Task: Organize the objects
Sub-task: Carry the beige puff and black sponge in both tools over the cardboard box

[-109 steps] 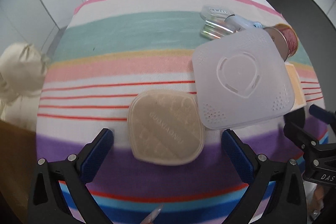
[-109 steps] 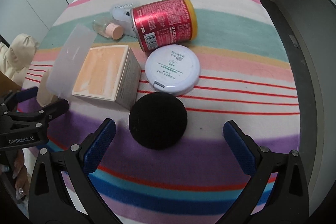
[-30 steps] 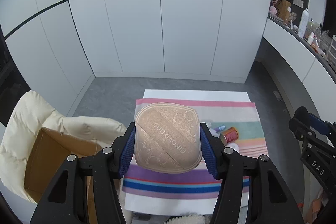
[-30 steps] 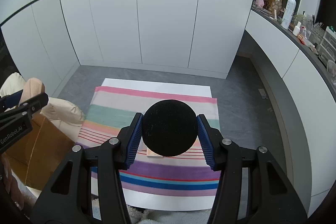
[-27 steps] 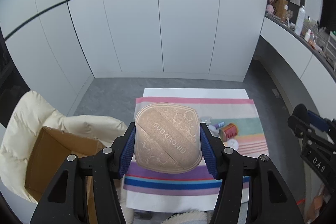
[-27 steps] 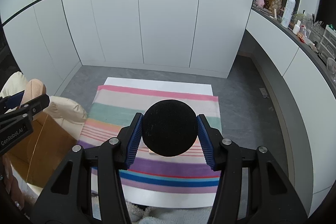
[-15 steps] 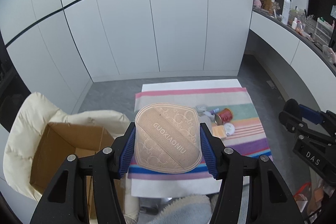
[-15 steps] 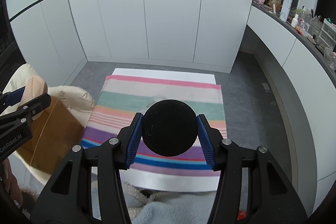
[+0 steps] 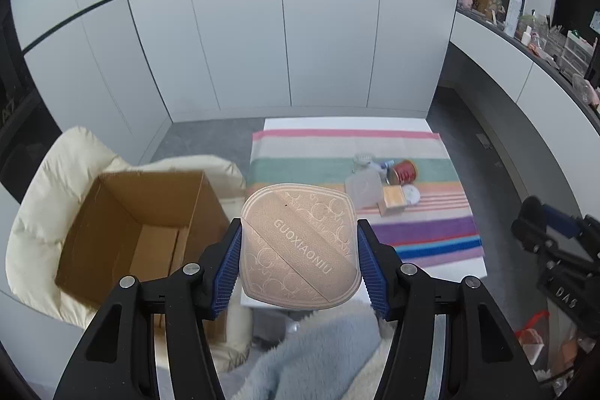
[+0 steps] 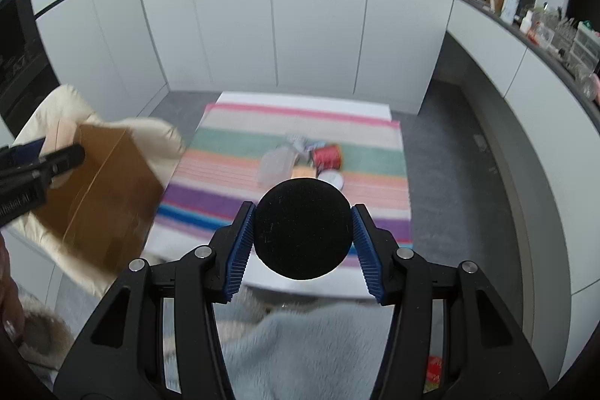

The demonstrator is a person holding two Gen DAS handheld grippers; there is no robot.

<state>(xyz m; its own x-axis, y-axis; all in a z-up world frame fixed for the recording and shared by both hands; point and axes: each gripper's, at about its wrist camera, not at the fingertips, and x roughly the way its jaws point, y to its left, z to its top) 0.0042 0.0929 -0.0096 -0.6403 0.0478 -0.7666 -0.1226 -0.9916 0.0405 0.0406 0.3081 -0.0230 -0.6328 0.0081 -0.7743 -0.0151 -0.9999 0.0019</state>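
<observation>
My left gripper [image 9: 299,259] is shut on a tan embossed powder puff [image 9: 300,242] marked GUOXIAONIU, held high above the floor. My right gripper [image 10: 302,237] is shut on a round black puff [image 10: 303,227], also held high. An open cardboard box [image 9: 142,231] sits on a cream padded chair to the left; it also shows in the right wrist view [image 10: 105,197]. The striped table [image 9: 356,175] lies far below with several items left on it: a red can [image 9: 404,172], a frosted lid [image 9: 363,189], an orange box [image 9: 393,199] and a white compact [image 9: 411,194].
White cabinet doors [image 9: 300,44] fill the back wall. A counter with bottles [image 9: 525,25] runs along the right. The cream chair [image 9: 41,197] wraps the box. A grey fleece garment [image 10: 318,355] fills the bottom of both views.
Both grippers have drawn further back and swung left from the table, each still holding its puff. The cardboard box now shows larger and closer on the left.
</observation>
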